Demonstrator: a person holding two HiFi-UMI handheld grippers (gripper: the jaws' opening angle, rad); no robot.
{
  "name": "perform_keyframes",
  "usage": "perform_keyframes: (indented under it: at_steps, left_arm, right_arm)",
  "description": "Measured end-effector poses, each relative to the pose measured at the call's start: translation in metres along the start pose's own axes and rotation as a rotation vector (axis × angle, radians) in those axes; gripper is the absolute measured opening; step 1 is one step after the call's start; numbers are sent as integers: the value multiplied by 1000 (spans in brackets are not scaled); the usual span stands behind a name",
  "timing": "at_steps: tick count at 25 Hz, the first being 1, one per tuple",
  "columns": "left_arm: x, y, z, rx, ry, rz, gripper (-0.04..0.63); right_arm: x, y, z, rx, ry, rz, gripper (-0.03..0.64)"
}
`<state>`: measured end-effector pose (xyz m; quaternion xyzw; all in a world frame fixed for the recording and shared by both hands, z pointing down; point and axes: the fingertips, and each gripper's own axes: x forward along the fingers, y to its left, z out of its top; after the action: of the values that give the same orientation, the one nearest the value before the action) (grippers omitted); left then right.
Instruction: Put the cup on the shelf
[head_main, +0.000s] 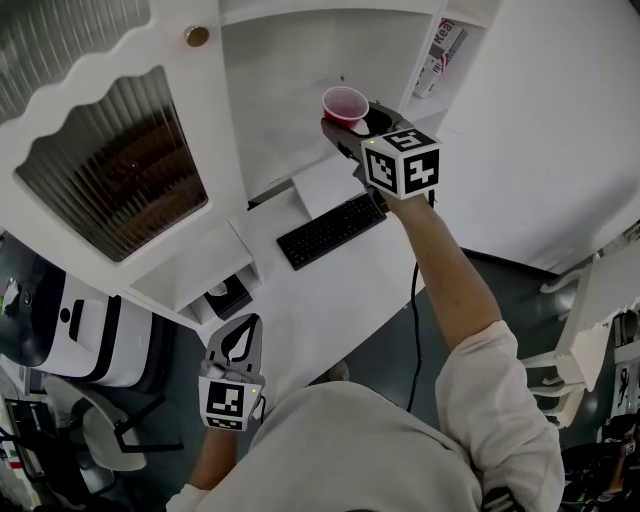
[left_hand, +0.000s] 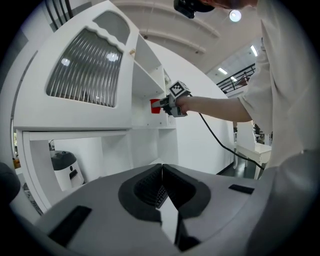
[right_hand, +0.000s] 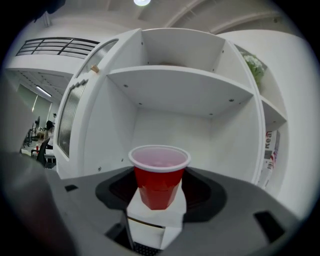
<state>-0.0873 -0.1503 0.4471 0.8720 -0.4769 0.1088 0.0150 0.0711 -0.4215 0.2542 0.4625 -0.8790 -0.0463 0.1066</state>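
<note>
Head view. The right tool (head_main: 352, 124), at the end of an outstretched arm, grips the red cup (head_main: 345, 104) upright. The open shelf (head_main: 285, 90) lies just ahead of it. The keyboard (head_main: 332, 230) and the white table (head_main: 300, 310) lie below and behind it. The left tool (head_main: 240, 335) hangs low over the table's near edge, well apart from the right tool.

Left gripper view. The left tool (left_hand: 161, 186) has its jaws together with nothing between them. Far ahead and above it, the right tool (left_hand: 169, 106) holds the cup (left_hand: 155, 106) at the shelf opening.

Right gripper view. The right tool (right_hand: 159, 200) has its jaws spread wide and closed on the cup (right_hand: 159, 176), which stands upright between them. The shelf (right_hand: 180, 85) is directly ahead.
</note>
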Motion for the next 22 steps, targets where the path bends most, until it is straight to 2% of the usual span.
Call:
perform_keyframes:
  at_steps: [22]
  left_arm:
    - [-8,13,-16,-37,39,74,5]
  right_arm:
    - [74,-17,-40,52,94,11,279]
